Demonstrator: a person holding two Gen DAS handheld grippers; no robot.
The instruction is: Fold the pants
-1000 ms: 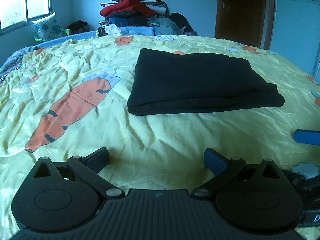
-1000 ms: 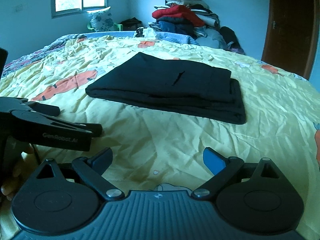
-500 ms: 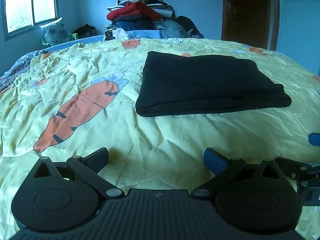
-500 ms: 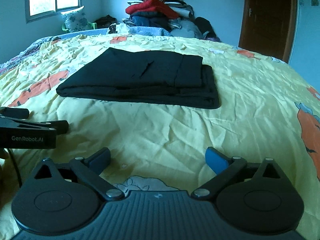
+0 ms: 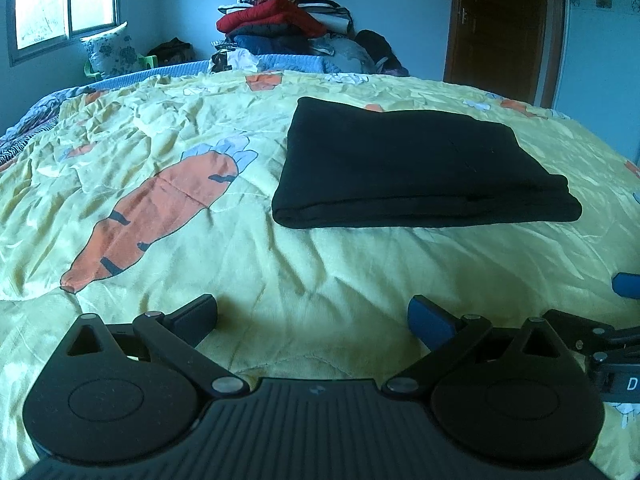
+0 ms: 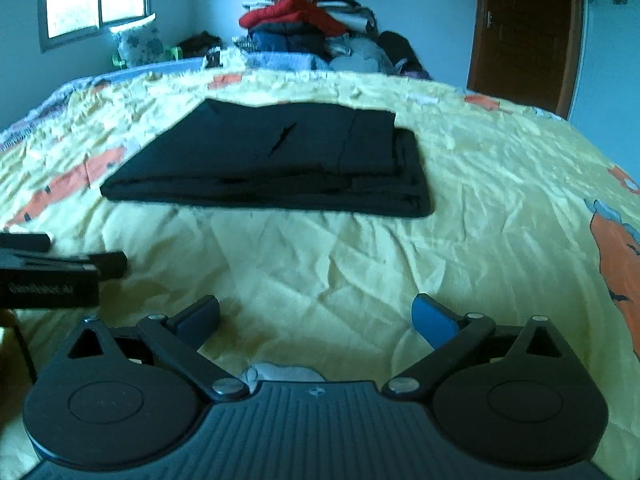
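Both views have swung slightly; folded pants [image 5: 420,172] lie long-axis left-right, left gripper [image 5: 312,314] and right gripper [image 6: 316,314] spread wide, empty

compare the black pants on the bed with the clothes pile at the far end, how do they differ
The black pants are one dark garment, folded flat and square; the clothes pile is many-coloured, red among it, heaped high and loose. The pants lie mid-bedspread, the pile beyond its far edge. Neither is touched by a gripper.

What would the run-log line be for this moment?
pants: folded, flat on bedspread | left hand-held gripper: open, empty, short of pants | right hand-held gripper: open, empty | contact: none
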